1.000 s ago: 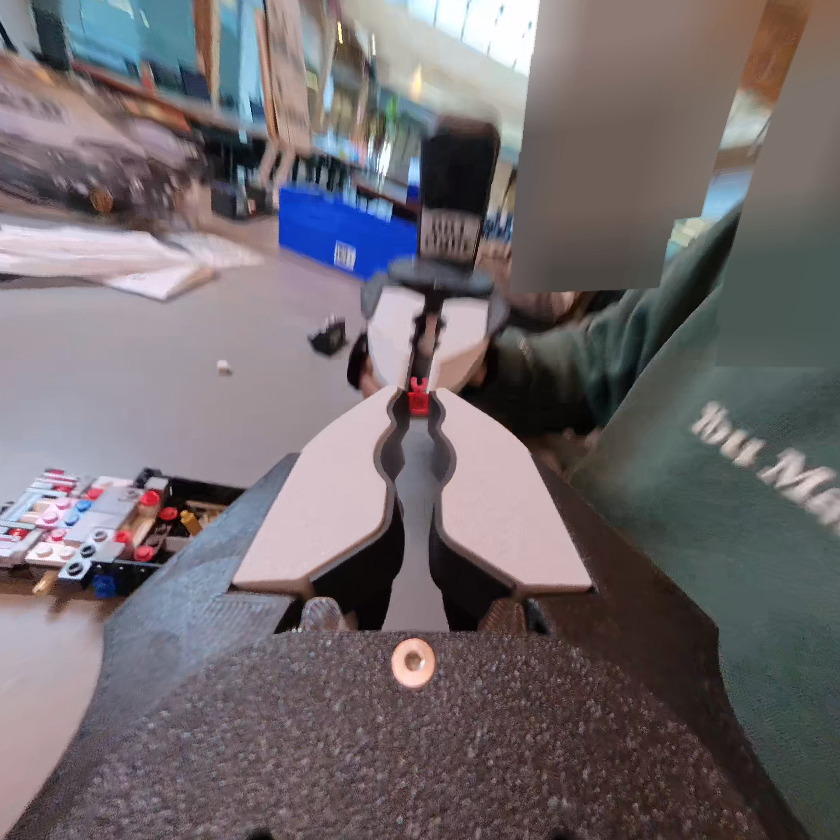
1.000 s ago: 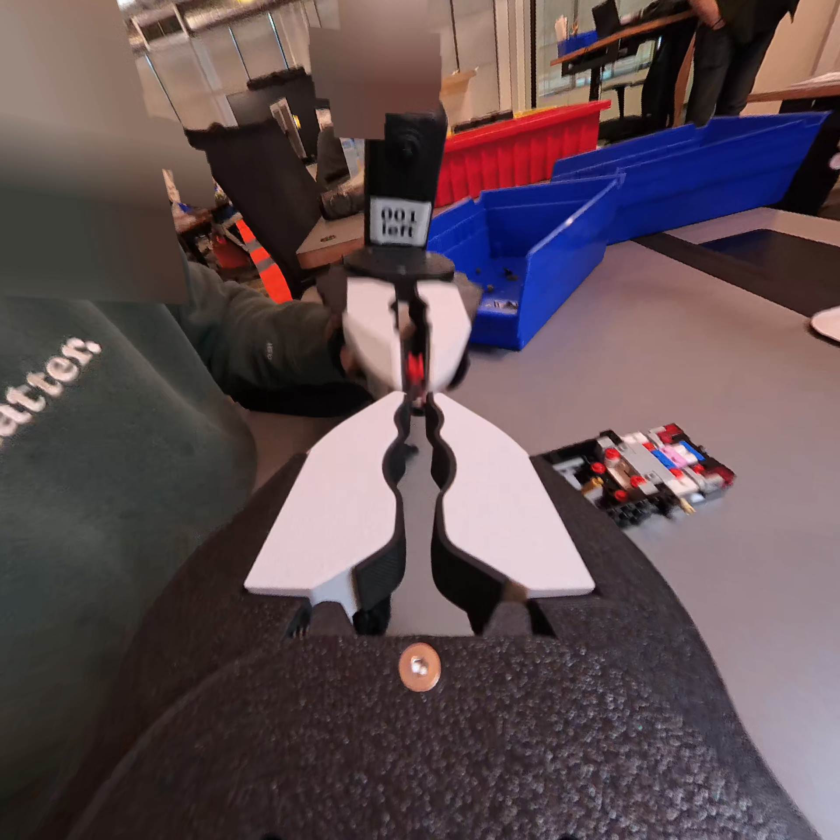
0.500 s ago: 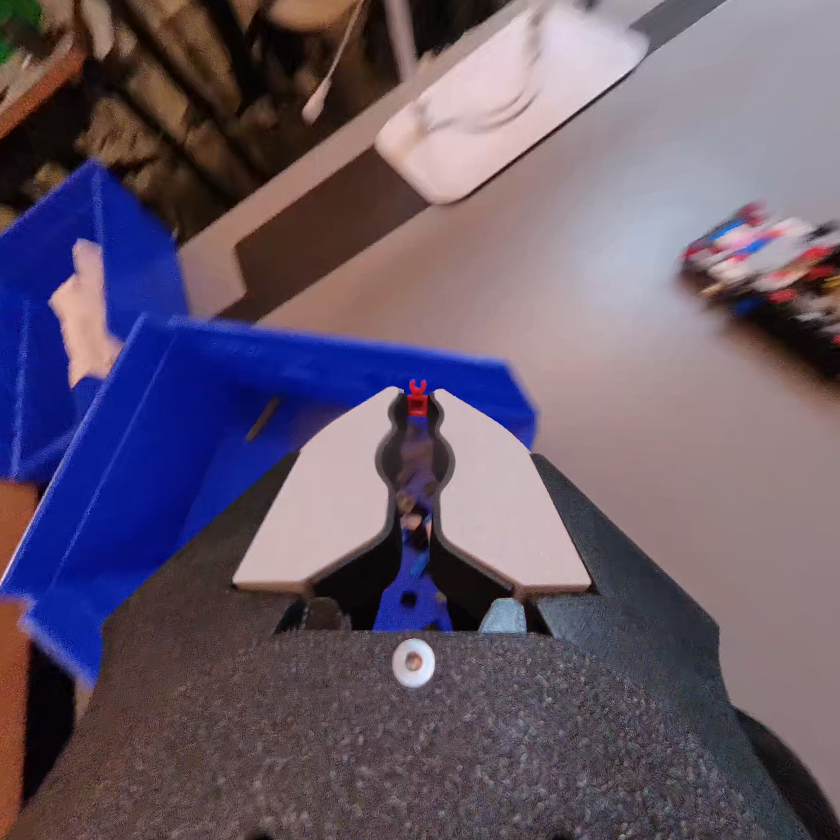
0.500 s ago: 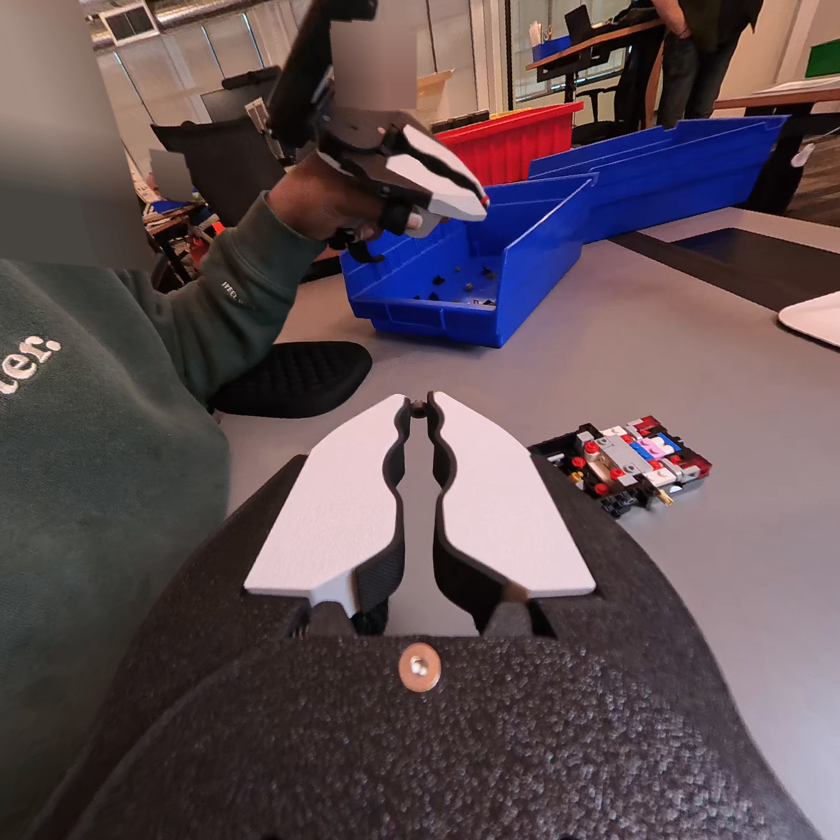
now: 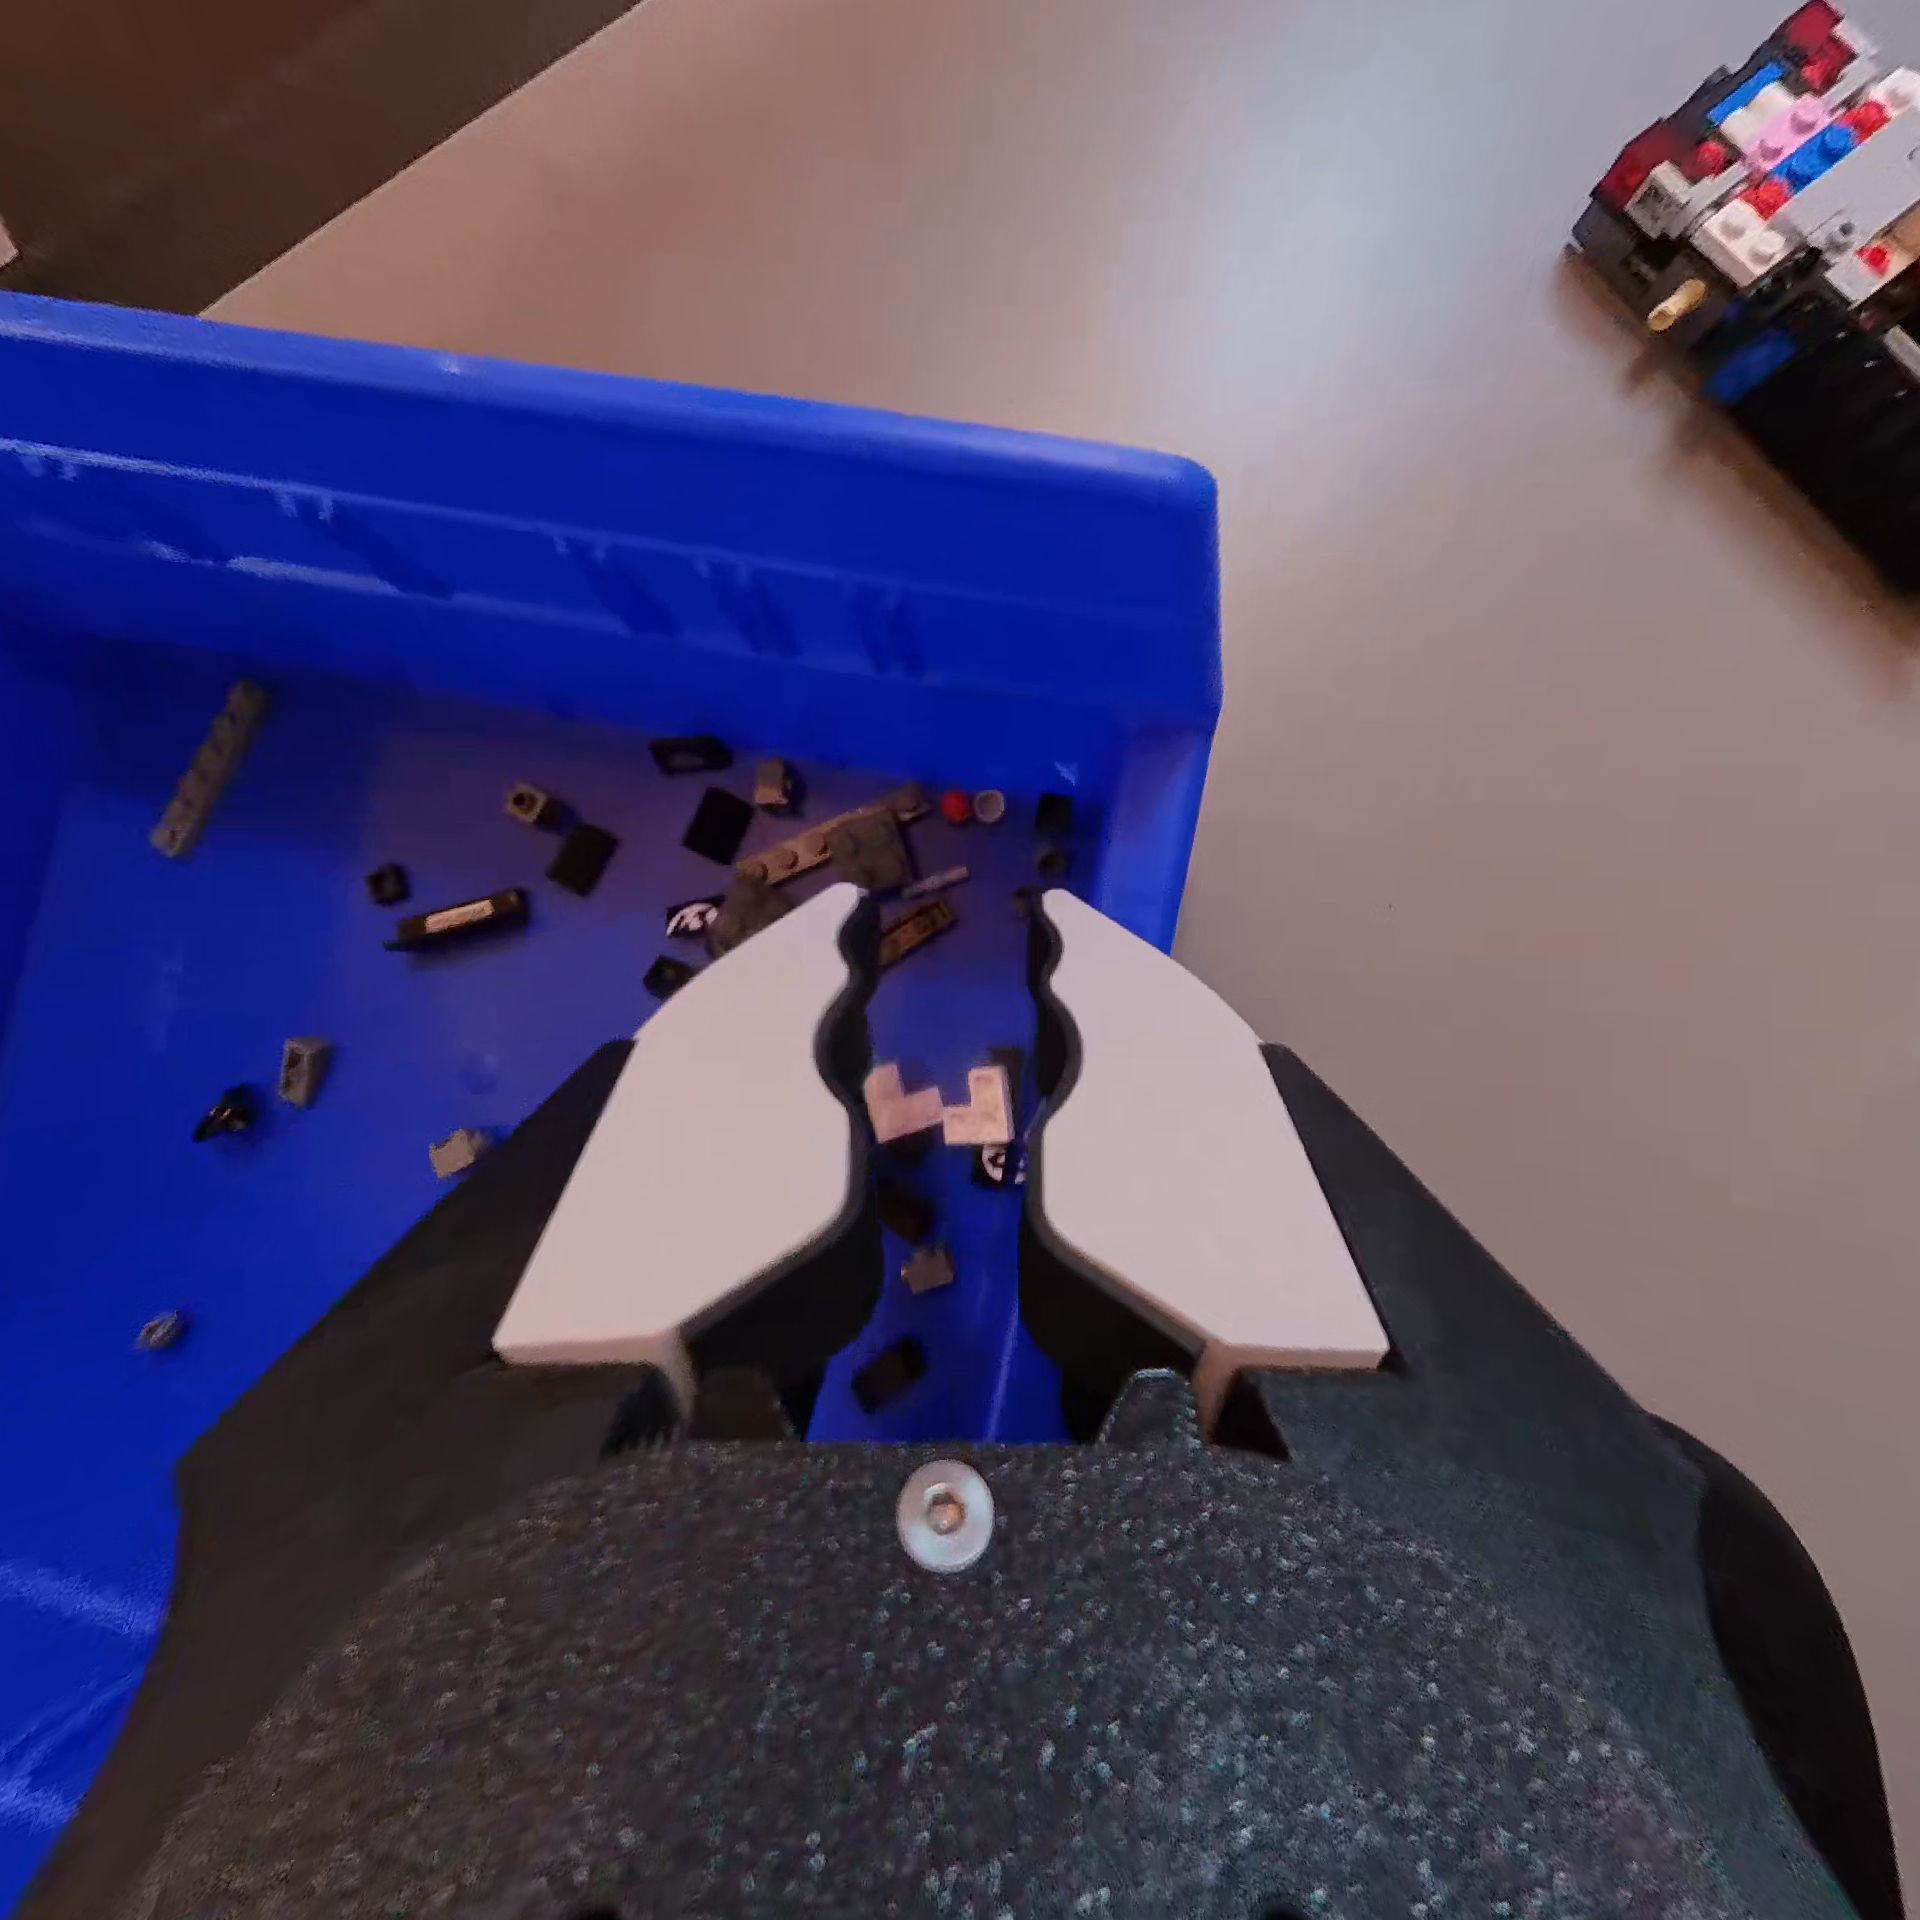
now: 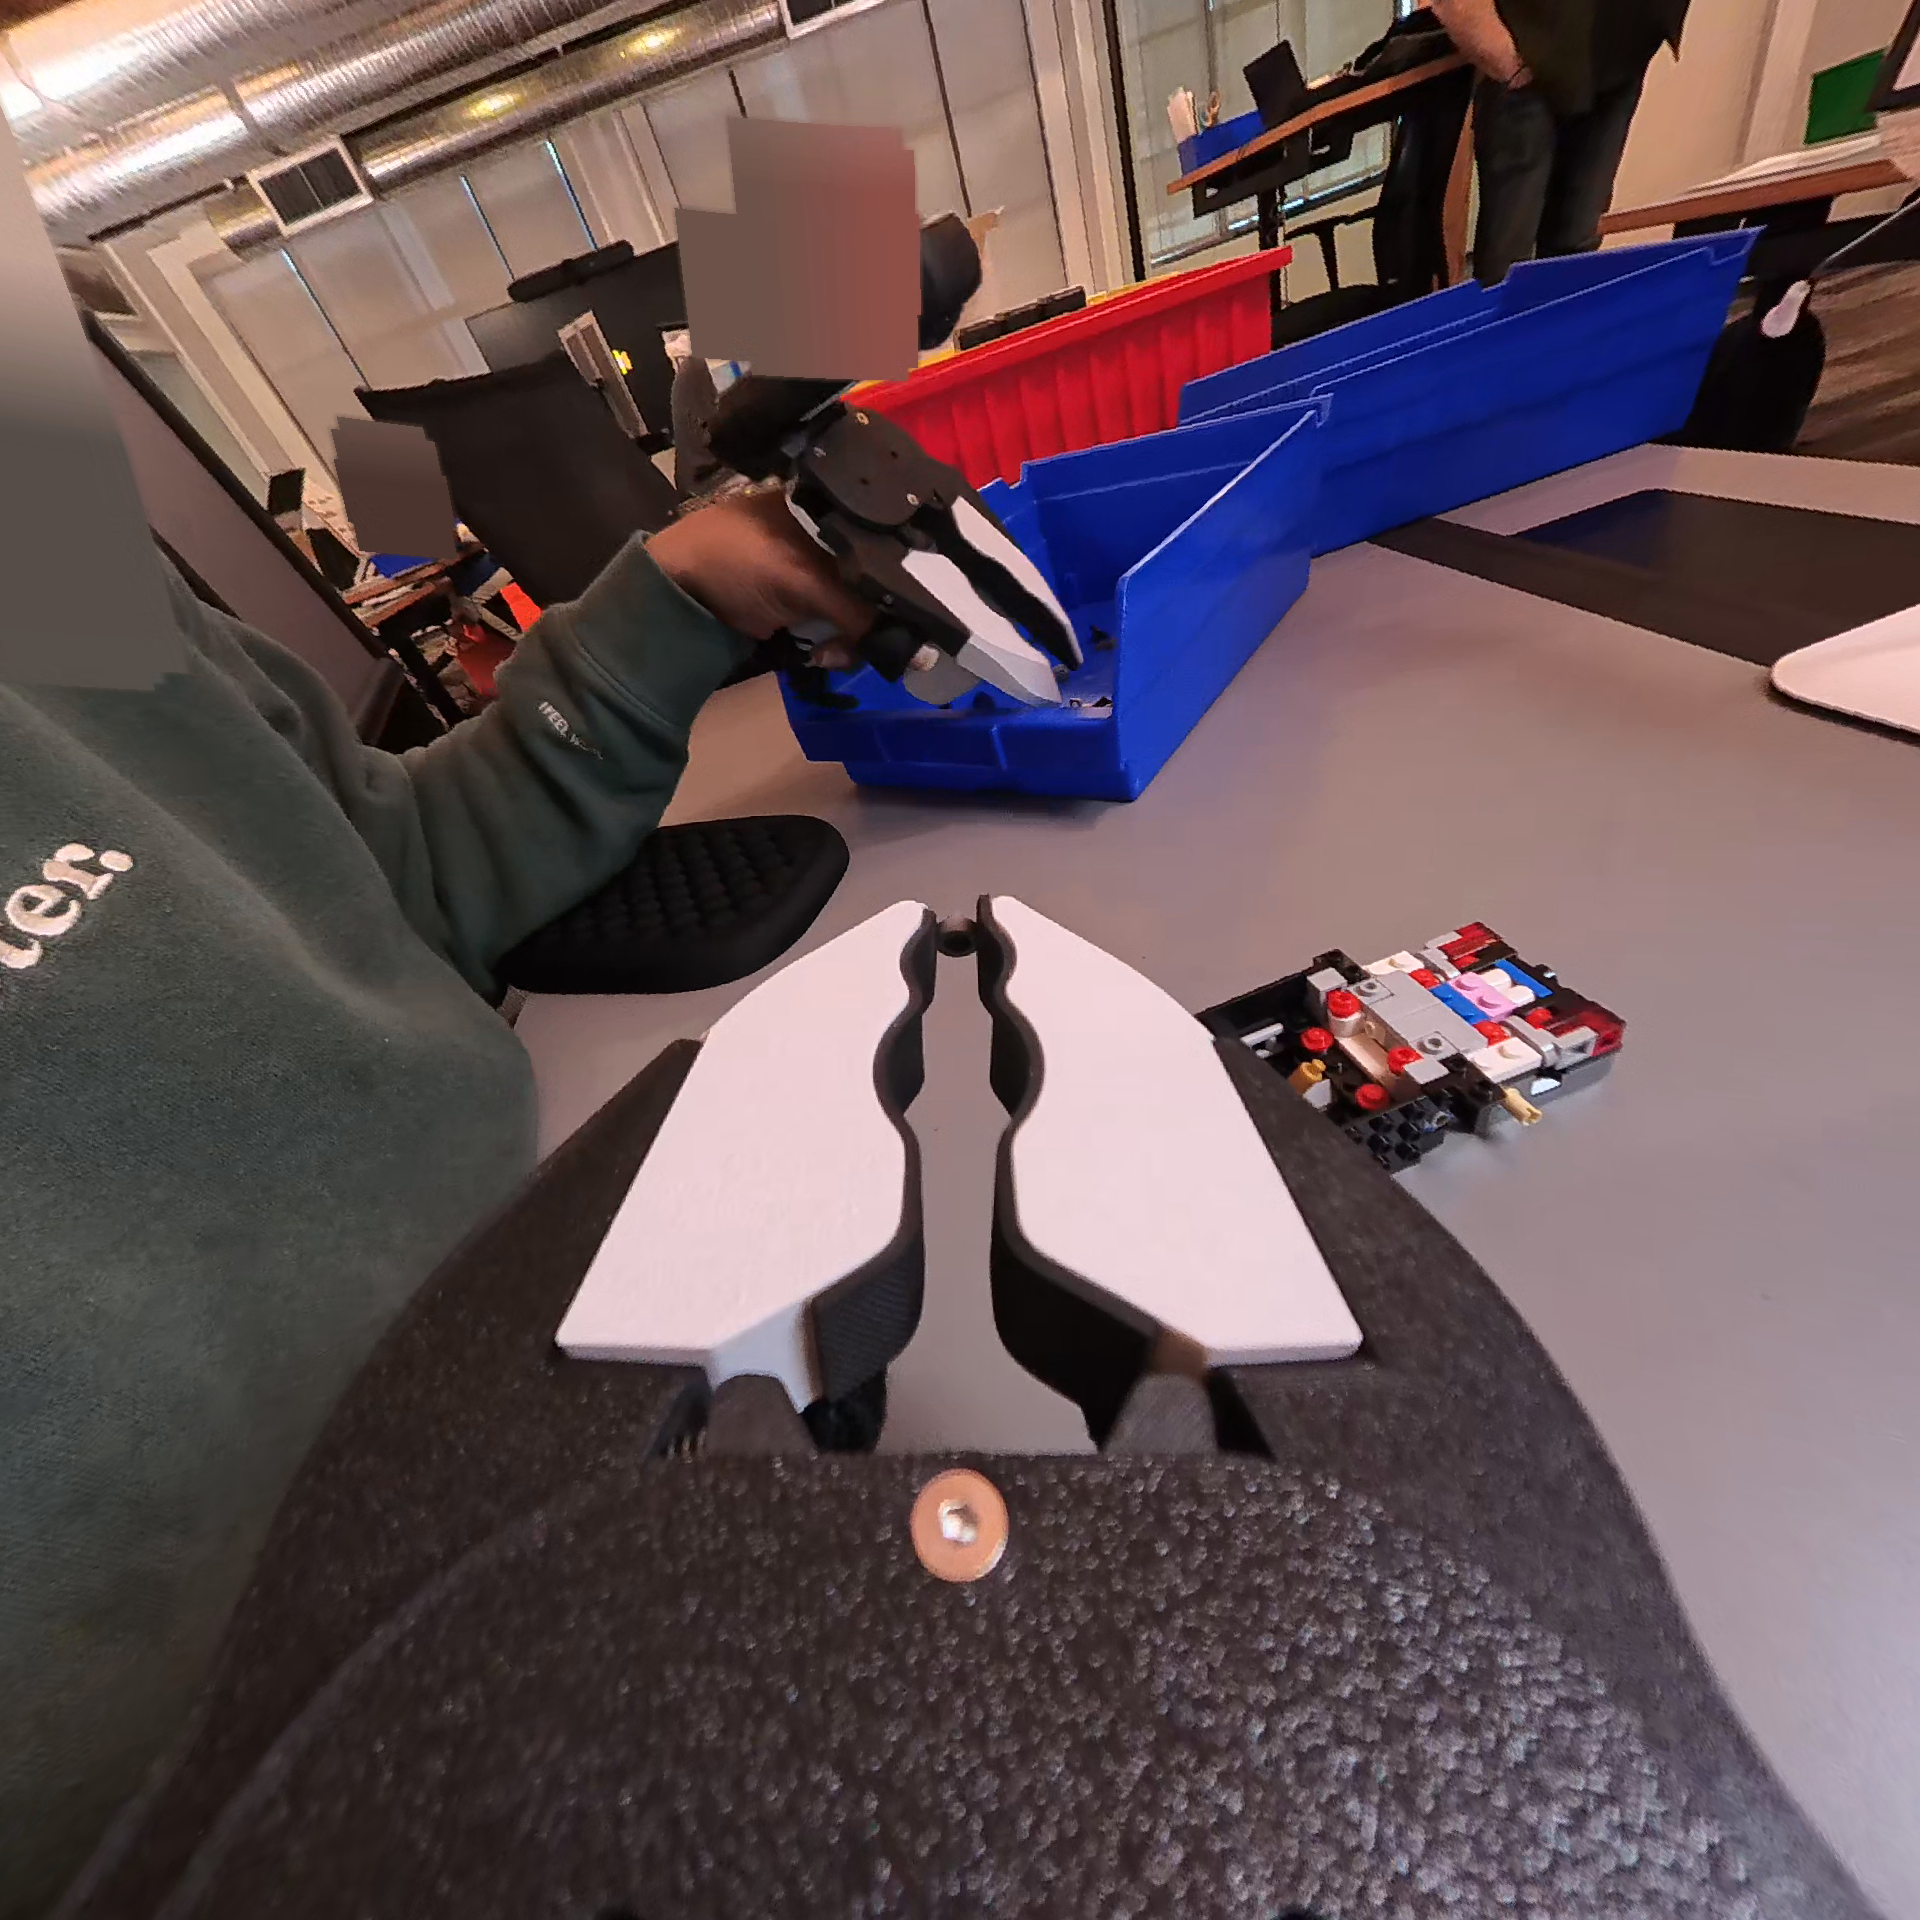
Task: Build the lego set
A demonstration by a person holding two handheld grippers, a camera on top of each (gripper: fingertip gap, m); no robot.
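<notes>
My left gripper (image 5: 951, 896) is open and empty, tips down inside the blue bin (image 5: 623, 436), just above several loose dark and grey lego pieces (image 5: 831, 847) on its floor. A small red round piece (image 5: 956, 805) lies near the bin's corner. In the right wrist view the left gripper (image 6: 1049, 665) dips into the bin (image 6: 1195, 644). My right gripper (image 6: 956, 920) is shut on a small dark lego piece (image 6: 956, 935) held above the grey table. The partly built lego model (image 6: 1423, 1039), black base with grey, red, blue and pink parts, sits on the table to its right; it also shows in the left wrist view (image 5: 1766, 208).
A black textured pad (image 6: 675, 904) lies at the table's near left by the green sleeve (image 6: 540, 748). A red bin (image 6: 1091, 364) and longer blue bins (image 6: 1507, 364) stand behind. A white flat object (image 6: 1860, 675) is at the far right. The gap from one gripper's tips to the other's is roughly 25 cm. Measured from the fingertips, the white flat object (image 6: 1860, 675) is 30 cm or so from the left gripper and 40 cm from the right.
My left gripper swung away from the right gripper to the blue bin, lowered into it and opened; the red piece is gone from its tips. The right gripper stayed shut on the dark piece.
</notes>
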